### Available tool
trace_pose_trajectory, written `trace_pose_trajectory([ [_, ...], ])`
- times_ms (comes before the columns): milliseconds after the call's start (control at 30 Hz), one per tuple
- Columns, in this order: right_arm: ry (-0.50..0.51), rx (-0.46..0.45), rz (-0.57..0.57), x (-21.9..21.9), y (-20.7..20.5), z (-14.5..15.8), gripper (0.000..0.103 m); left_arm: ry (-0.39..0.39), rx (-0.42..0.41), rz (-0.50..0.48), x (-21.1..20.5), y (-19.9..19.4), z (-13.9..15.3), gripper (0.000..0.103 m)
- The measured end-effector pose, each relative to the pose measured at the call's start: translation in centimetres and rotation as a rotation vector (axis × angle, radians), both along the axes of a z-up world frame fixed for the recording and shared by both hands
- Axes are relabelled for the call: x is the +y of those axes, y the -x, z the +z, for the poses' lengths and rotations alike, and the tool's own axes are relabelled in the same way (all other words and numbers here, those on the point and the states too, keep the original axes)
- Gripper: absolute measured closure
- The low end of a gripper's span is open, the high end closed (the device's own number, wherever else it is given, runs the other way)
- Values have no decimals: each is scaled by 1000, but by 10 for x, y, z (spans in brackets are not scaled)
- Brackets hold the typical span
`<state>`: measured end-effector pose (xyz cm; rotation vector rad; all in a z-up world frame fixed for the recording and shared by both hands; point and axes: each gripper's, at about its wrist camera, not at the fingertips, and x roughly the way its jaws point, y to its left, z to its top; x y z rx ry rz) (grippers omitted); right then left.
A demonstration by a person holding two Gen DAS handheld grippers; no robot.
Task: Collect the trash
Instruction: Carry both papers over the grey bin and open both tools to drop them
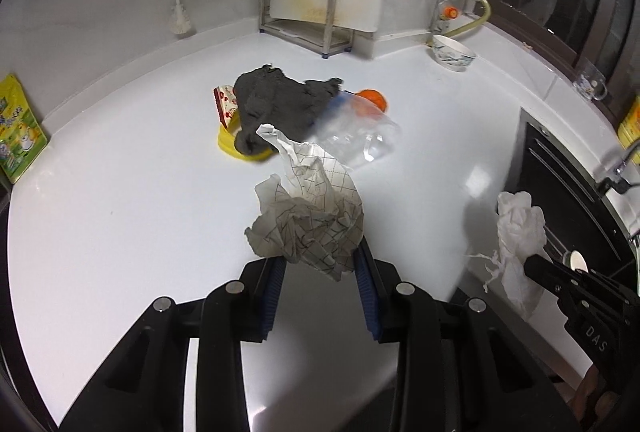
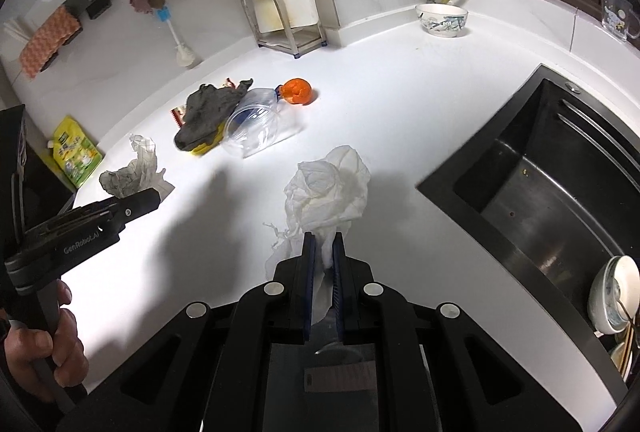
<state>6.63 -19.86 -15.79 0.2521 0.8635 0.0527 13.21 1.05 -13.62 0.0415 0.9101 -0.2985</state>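
Observation:
My left gripper (image 1: 320, 256) is shut on a crumpled grid-printed paper (image 1: 312, 216) and holds it over the white counter (image 1: 120, 200); it also shows in the right wrist view (image 2: 132, 172). My right gripper (image 2: 323, 244) is shut on a crumpled white tissue (image 2: 328, 188), which also shows at the right of the left wrist view (image 1: 520, 228). Further back lie a dark grey rag (image 1: 280, 104), a clear plastic container (image 1: 356, 136), an orange peel (image 2: 297, 91), a yellow lid (image 1: 228, 144) and a red-and-white wrapper (image 1: 224, 104).
A black sink (image 2: 540, 168) is sunk in the counter at the right, with bowls (image 2: 616, 292) by its near corner. A patterned bowl (image 2: 442, 19), a steel rack (image 2: 280, 20), a bottle brush (image 2: 176, 36) and a yellow-green pouch (image 2: 76, 152) stand along the back wall.

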Motion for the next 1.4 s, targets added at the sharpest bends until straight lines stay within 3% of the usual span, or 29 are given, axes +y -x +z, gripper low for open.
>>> trace_pose_trajectory([
  [333, -10, 0, 68, -12, 77, 8, 95, 6, 2, -6, -26, 82, 3, 69],
  [700, -38, 35, 157, -21, 135, -8, 95, -31, 33, -13, -52, 152, -8, 69],
  [1133, -93, 149, 124, -23, 150, -54, 95, -79, 165, -127, -69, 172, -54, 69],
  [1400, -103, 236, 109, -22, 143, -88, 95, -90, 244, -133, -72, 171, -92, 66],
])
